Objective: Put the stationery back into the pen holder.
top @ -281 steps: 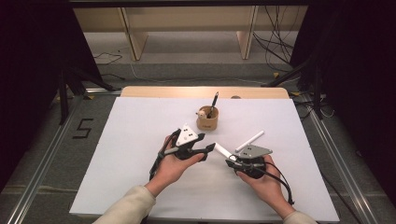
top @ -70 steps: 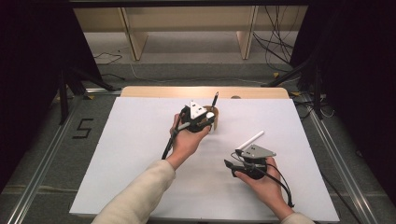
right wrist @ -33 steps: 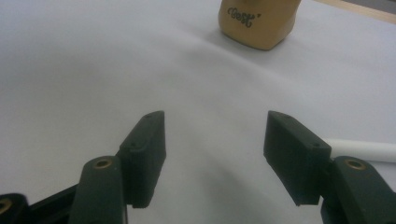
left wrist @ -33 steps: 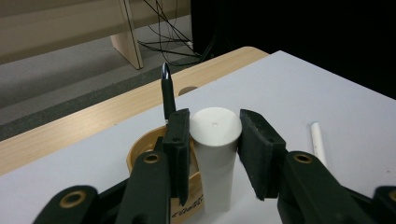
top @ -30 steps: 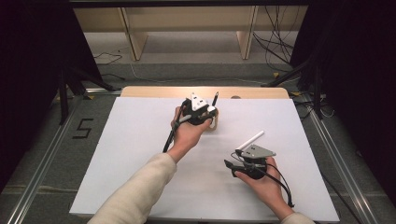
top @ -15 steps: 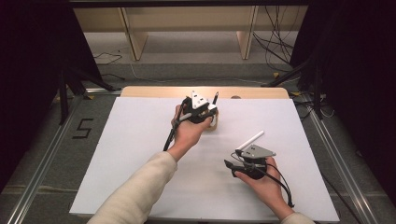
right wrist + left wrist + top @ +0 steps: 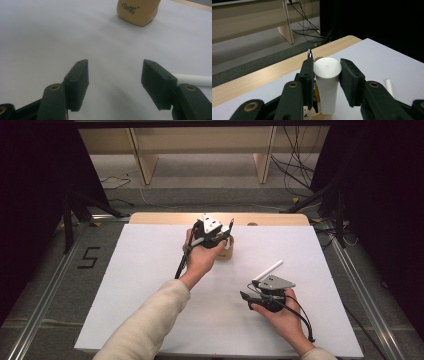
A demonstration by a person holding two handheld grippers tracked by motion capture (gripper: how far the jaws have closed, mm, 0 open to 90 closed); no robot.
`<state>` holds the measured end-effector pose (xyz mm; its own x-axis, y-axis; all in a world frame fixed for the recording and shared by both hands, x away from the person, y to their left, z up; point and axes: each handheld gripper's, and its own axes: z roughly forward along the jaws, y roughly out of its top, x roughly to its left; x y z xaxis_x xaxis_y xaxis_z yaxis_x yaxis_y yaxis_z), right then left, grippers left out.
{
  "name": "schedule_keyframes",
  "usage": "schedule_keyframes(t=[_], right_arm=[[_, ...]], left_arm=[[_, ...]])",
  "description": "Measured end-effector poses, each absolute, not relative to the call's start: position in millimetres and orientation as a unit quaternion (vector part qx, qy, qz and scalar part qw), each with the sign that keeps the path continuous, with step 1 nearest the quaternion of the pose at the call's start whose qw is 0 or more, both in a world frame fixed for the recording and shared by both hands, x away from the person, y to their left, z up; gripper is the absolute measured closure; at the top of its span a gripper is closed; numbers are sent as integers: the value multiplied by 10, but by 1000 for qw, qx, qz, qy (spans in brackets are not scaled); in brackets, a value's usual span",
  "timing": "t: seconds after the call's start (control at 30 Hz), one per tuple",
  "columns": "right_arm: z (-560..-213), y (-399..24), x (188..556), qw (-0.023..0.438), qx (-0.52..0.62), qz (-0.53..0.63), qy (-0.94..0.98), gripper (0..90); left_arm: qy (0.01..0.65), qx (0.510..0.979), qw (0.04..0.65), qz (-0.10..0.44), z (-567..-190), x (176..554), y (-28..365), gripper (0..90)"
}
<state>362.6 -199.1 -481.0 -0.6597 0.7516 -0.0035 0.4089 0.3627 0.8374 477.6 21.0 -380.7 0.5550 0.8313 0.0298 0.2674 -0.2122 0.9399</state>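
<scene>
A tan wooden pen cup (image 7: 227,254) stands at the far middle of the white table, with a black pen (image 7: 231,226) upright in it. My left gripper (image 7: 219,240) hangs over the cup. In the left gripper view its jaws (image 7: 327,77) are shut on a white flared stick (image 7: 327,85) that stands upright, its lower end down in the cup (image 7: 322,116); the pen tip (image 7: 309,53) pokes up behind the left jaw. My right gripper (image 7: 246,297) rests near the front right, open, with nothing between its jaws (image 7: 113,82). A second white stick (image 7: 268,271) lies beside it.
The white sheet (image 7: 125,285) covers a wooden table whose far edge (image 7: 165,218) shows behind the cup. In the right gripper view the cup (image 7: 138,11) bears dark lettering and the loose stick (image 7: 193,79) lies at the right. Cables and bench legs lie on the floor beyond.
Since the earliest frame my left hand has gone from the table's middle out to the cup. Over the last second nothing has moved. The right hand has stayed put.
</scene>
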Motion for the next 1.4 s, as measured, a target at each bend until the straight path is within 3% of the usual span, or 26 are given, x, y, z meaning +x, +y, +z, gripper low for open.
schedule_keyframes(t=[0.73, 1.0, 1.4], right_arm=[[-4807, -2003, 3628, 197, 363, 434, 801, 392], [-4788, -2064, 3637, 200, 370, 435, 796, 385], [-4738, -2338, 3716, 218, 411, 431, 773, 377]], left_arm=[[372, 738, 479, 295, -4020, 4911, 117, 643], [369, 738, 486, 287, -4005, 4820, 175, 435], [345, 746, 512, 249, -4143, 4345, 280, 421]])
